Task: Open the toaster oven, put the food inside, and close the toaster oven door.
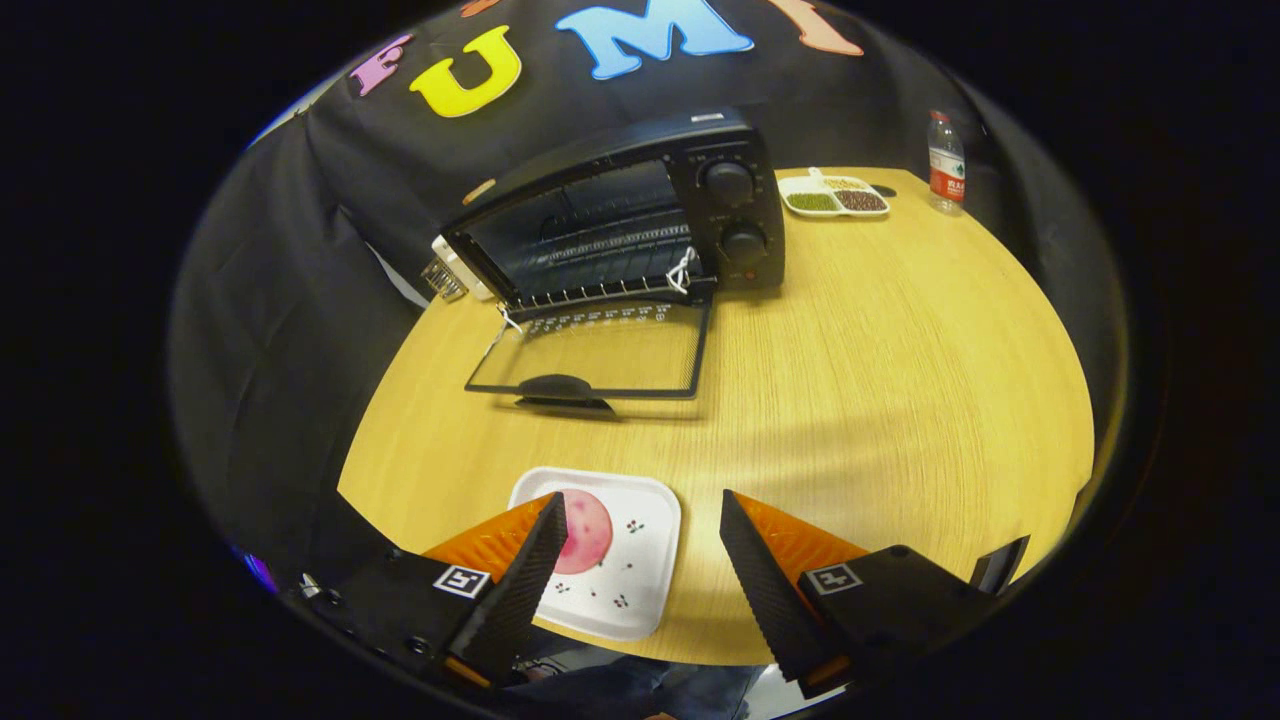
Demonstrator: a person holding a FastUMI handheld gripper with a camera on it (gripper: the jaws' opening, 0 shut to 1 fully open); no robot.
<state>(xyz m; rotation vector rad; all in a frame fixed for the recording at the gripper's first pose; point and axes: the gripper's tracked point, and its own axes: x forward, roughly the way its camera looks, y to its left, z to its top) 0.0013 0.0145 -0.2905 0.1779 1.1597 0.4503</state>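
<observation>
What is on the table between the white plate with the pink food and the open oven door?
Nothing. In the gripper view, bare table lies between the white plate and the open door of the toaster oven. The gripper is open above the plate.

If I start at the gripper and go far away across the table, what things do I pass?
Open gripper → white plate with the round pink food → oven door lying open → toaster oven → divided snack dish → water bottle.
</observation>
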